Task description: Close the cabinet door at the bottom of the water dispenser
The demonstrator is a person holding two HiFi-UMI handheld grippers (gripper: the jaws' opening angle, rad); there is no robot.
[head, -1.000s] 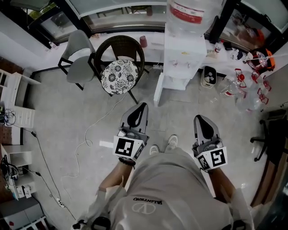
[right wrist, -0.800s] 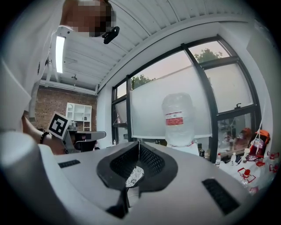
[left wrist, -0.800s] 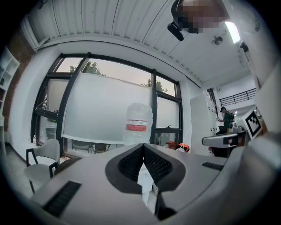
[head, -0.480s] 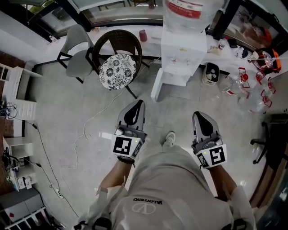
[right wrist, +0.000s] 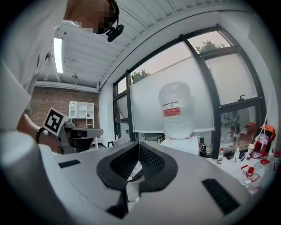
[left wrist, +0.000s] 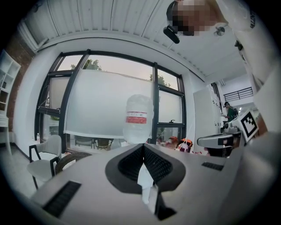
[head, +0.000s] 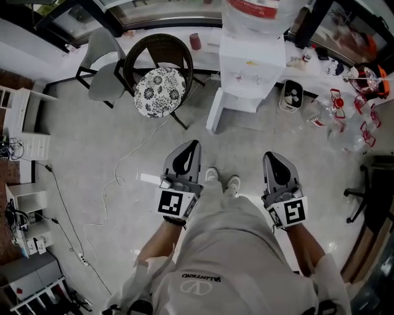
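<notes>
The white water dispenser [head: 251, 67] stands at the top centre of the head view, with a clear bottle [head: 261, 12] on top. Its bottom cabinet door [head: 215, 115] hangs open, swung out to the left. Both grippers are held level in front of the person, well short of the dispenser. My left gripper [head: 193, 146] is shut and empty, as is my right gripper [head: 273, 157]. In the left gripper view the shut jaws [left wrist: 142, 147] point at the bottle [left wrist: 137, 117]. The right gripper view shows its shut jaws [right wrist: 138, 144] left of the bottle [right wrist: 176, 110].
A wicker chair with a floral cushion [head: 160, 89] and a grey chair [head: 101, 74] stand left of the dispenser. A cable [head: 117, 178] trails over the floor. Bottles and clutter [head: 329, 114] lie to the right, an office chair [head: 369, 191] farther right, and white shelves [head: 21, 147] at the left.
The person has stepped toward the dispenser, feet shifting under the body. Both grippers were carried forward and slightly lower, and stay shut.
</notes>
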